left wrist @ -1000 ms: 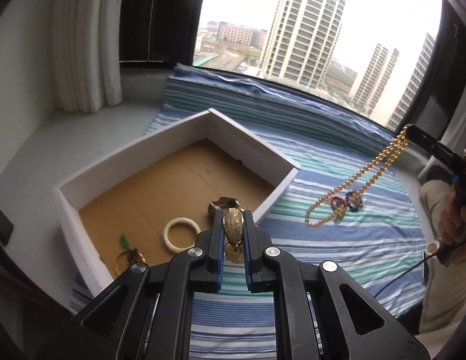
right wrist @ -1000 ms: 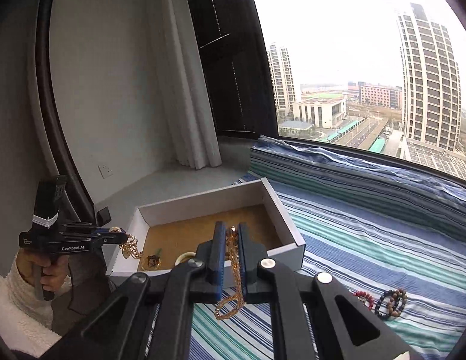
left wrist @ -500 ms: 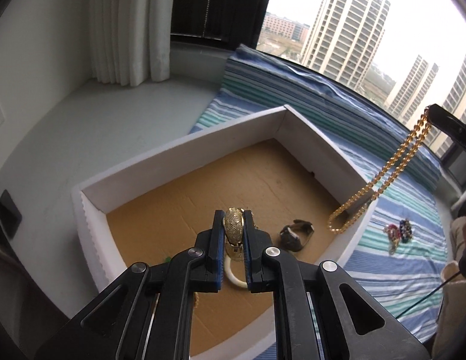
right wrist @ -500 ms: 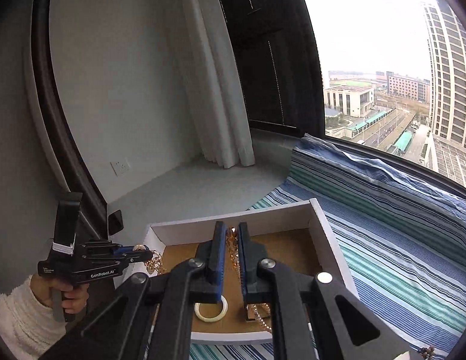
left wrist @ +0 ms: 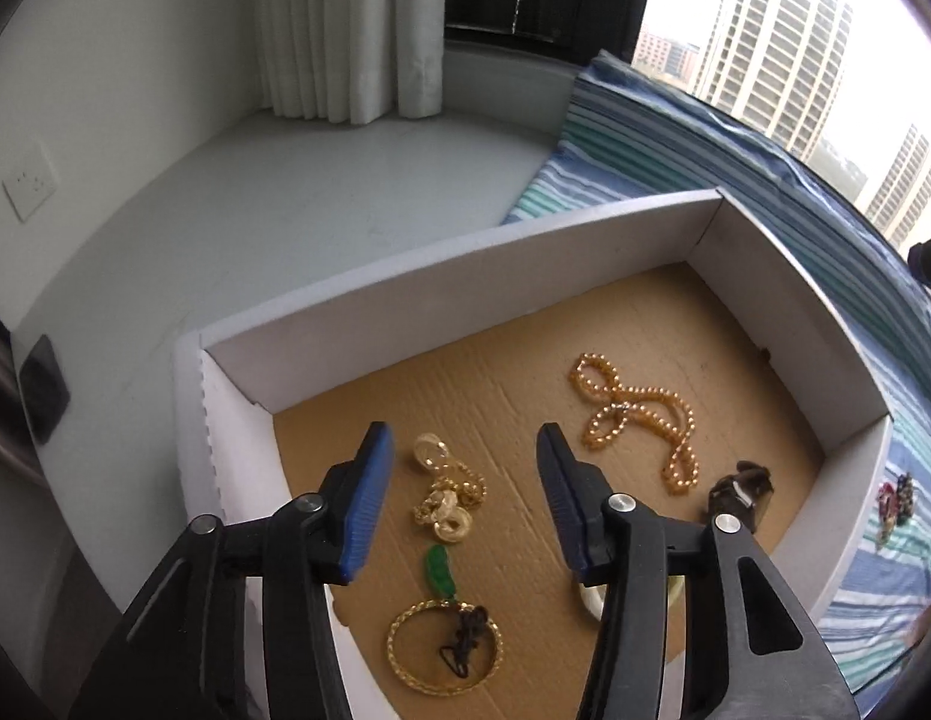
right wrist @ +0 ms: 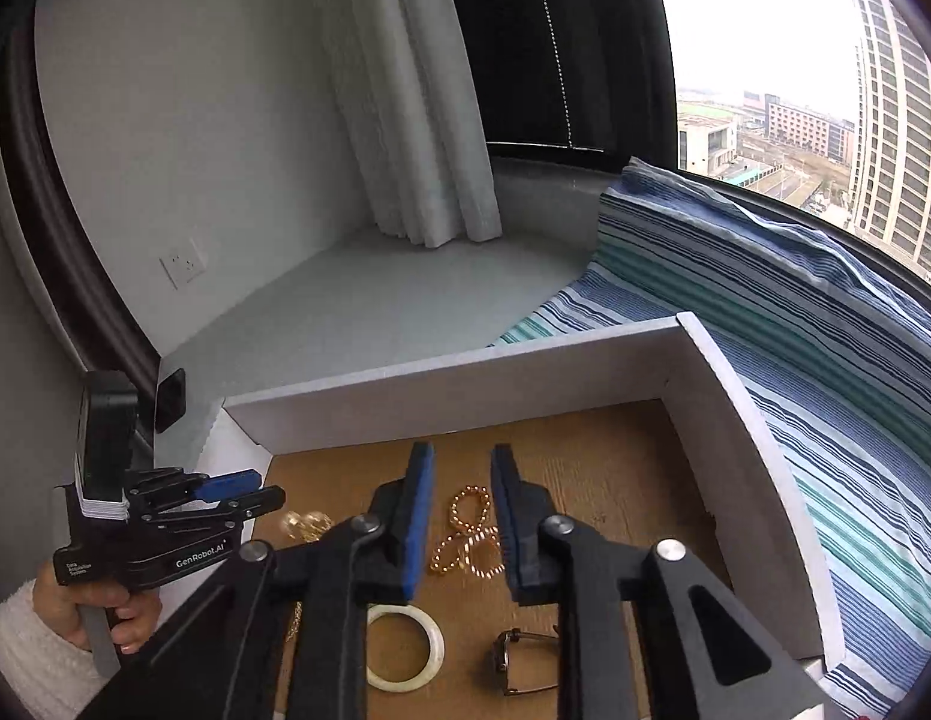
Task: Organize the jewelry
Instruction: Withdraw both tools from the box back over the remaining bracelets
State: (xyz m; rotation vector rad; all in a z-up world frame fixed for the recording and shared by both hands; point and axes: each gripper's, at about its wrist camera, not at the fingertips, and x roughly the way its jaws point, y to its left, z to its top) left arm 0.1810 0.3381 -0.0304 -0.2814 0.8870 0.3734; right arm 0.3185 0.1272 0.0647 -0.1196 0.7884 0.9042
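A white box (left wrist: 465, 276) with a brown cardboard floor sits on the striped cloth. My left gripper (left wrist: 459, 450) is open and empty above a gold chain piece (left wrist: 444, 495) lying on the box floor. A gold bead necklace (left wrist: 636, 420) lies further right in the box. My right gripper (right wrist: 462, 468) is open and empty above that bead necklace (right wrist: 465, 534). The left gripper (right wrist: 237, 495) also shows in the right wrist view, at the box's left edge.
Also in the box: a green pendant (left wrist: 440, 570), a gold bangle (left wrist: 444, 648), a white bangle (right wrist: 405, 648) and a dark watch (left wrist: 738, 489). Beaded bracelets (left wrist: 894, 495) lie on the striped cloth (right wrist: 825, 360) outside. A curtain (left wrist: 345, 30) hangs behind.
Both grippers opened. The left one let its gold chain piece drop into the box. The right one let the bead necklace drop into the box. Both moved over the box.
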